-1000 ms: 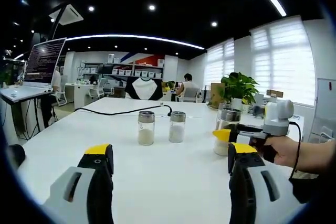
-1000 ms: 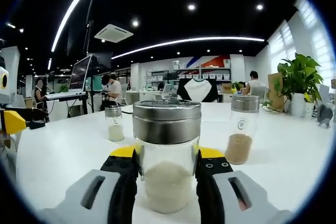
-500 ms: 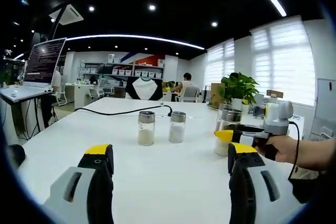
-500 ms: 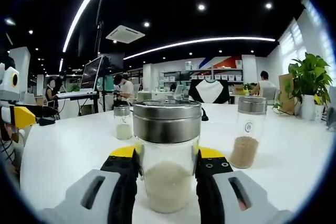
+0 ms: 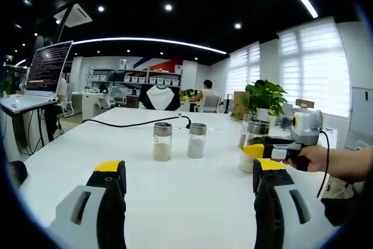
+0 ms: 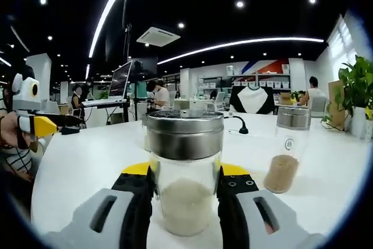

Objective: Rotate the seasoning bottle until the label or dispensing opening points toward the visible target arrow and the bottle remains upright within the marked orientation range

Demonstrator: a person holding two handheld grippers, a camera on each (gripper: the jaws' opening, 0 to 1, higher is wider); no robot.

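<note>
- Right tool (image 6: 185, 186) clamps the seasoning bottle (image 6: 185, 173) below its metal cap, upright on the surface (image 6: 87, 161).
- Left tool (image 5: 189, 173) gapes wide.
- Glass looks slippery, fragile; hold mid-body.

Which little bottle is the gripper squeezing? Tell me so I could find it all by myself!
Find the big white table. Near its edge, the right gripper has its yellow-tipped jaws shut on a clear glass seasoning bottle with a wide silver lid. It holds pale whitish grains, while the taller bottle beside it holds brown grains and stands free.
</note>
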